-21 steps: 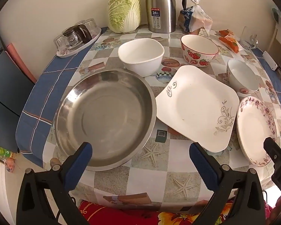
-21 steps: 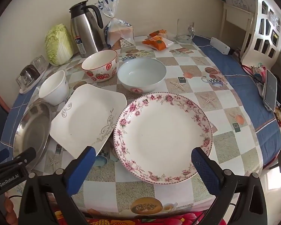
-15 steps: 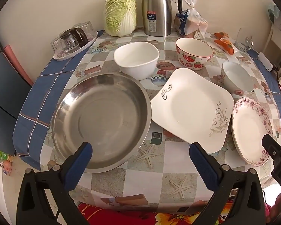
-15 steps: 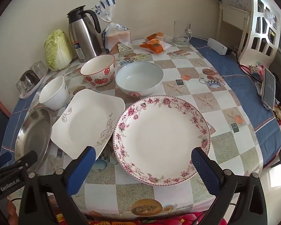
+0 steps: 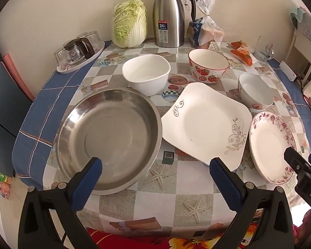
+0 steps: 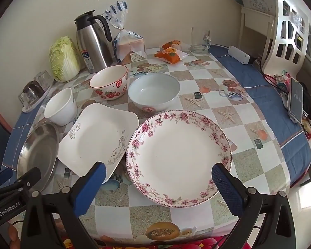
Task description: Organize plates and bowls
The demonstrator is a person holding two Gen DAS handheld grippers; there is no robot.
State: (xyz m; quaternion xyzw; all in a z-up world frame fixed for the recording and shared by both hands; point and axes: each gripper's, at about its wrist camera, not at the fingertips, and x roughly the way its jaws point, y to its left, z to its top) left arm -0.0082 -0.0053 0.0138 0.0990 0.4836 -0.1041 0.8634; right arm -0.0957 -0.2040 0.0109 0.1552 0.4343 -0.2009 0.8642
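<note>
A wide steel basin (image 5: 109, 139) sits at the table's near left, also seen at the left edge of the right wrist view (image 6: 39, 151). Beside it lie a square white plate (image 5: 205, 122) (image 6: 97, 137) and a round floral-rimmed plate (image 5: 271, 147) (image 6: 178, 157). Behind them stand a plain white bowl (image 5: 146, 73) (image 6: 61, 108), a strawberry bowl (image 5: 208, 65) (image 6: 108, 85) and a pale bowl (image 5: 256, 91) (image 6: 154, 92). My left gripper (image 5: 155, 164) hangs open above the table's near edge between basin and square plate. My right gripper (image 6: 158, 169) is open over the floral plate's near part, holding nothing.
At the back stand a cabbage (image 5: 129, 22), a steel thermos jug (image 5: 169, 14), a bread bag (image 5: 205, 29), orange snack packs (image 6: 170, 54), a glass mug (image 6: 200, 39) and a tray of glasses (image 5: 79, 49). A phone (image 6: 295, 99) and cables lie at the right edge.
Both grippers have drawn back and up from the table, so the dishes look smaller and lower in both views. Nothing on the table has moved; both jaws stay wide.
</note>
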